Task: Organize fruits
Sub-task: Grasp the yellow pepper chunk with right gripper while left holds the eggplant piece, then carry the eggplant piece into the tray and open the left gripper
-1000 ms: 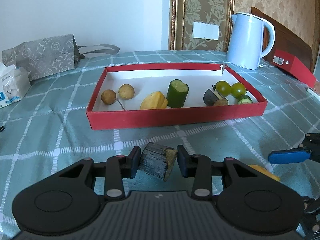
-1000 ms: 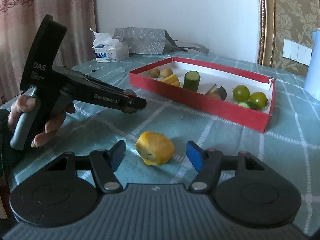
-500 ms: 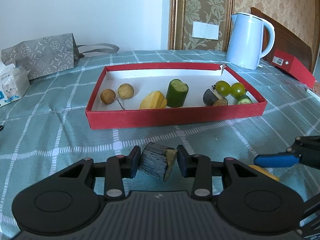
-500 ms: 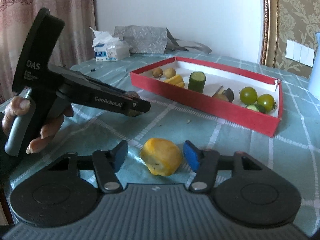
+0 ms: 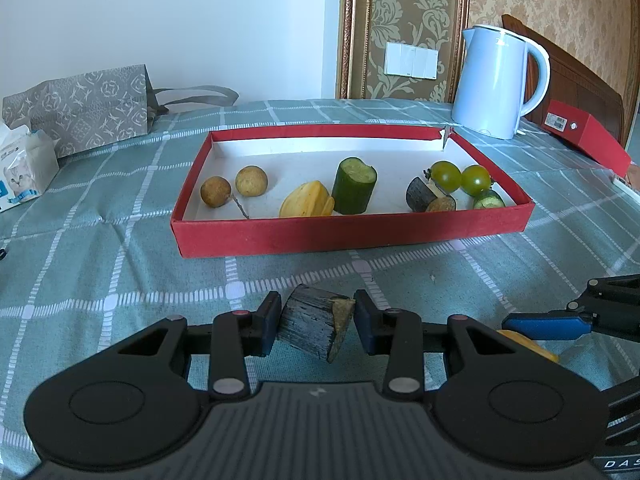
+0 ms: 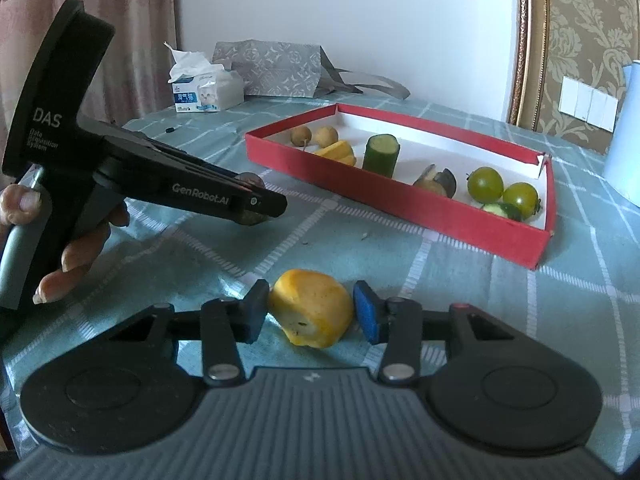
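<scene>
left claw [image 5: 315, 328] grips dark chunk [image 5: 314, 326] | right claw [image 6: 311, 314] pinches yellow piece [image 6: 312, 307] | red tray [image 5: 352, 236] ahead

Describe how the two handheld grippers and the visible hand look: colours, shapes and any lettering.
Both grippers are black plastic with a ribbed grey centre plate and two round discs at the base. The right gripper has blue pads and silver pivot pins. The left gripper looks the same up close; from the side its body reads "DAS" and "GenRobot.AI" in white, with a grey handle. The left hand is bare.

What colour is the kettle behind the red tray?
The kettle is pale blue; it shows best in the left wrist view.
</scene>
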